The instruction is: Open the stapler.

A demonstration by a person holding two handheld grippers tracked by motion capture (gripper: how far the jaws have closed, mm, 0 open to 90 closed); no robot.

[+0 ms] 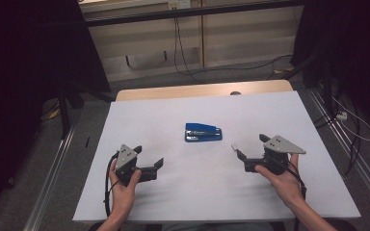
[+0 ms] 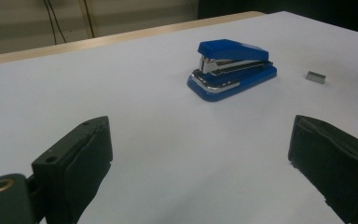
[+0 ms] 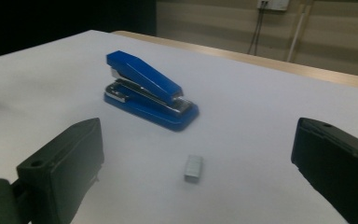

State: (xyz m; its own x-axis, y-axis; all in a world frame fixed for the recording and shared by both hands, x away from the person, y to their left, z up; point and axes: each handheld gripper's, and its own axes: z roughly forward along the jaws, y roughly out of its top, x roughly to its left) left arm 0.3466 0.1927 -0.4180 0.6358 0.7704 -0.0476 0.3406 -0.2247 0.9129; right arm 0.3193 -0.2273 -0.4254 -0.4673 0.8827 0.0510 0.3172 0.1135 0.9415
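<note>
A blue stapler (image 1: pixel 203 132) sits shut near the middle of the white worktop (image 1: pixel 270 110), its long axis running left to right across the scene. Just to its right and a little nearer lies a small grey strip of staples (image 1: pixel 234 146). The right tool (image 1: pixel 251 147) rests low on the worktop with its jaws spread wide, and the strip lies between their lines of reach, just beyond the tips; in the right gripper view the strip (image 3: pixel 193 168) points roughly straight away. The left tool (image 1: pixel 148 156) is likewise spread and empty, well apart from the stapler. I'd judge the right hand much the nearer to the staples.
</note>
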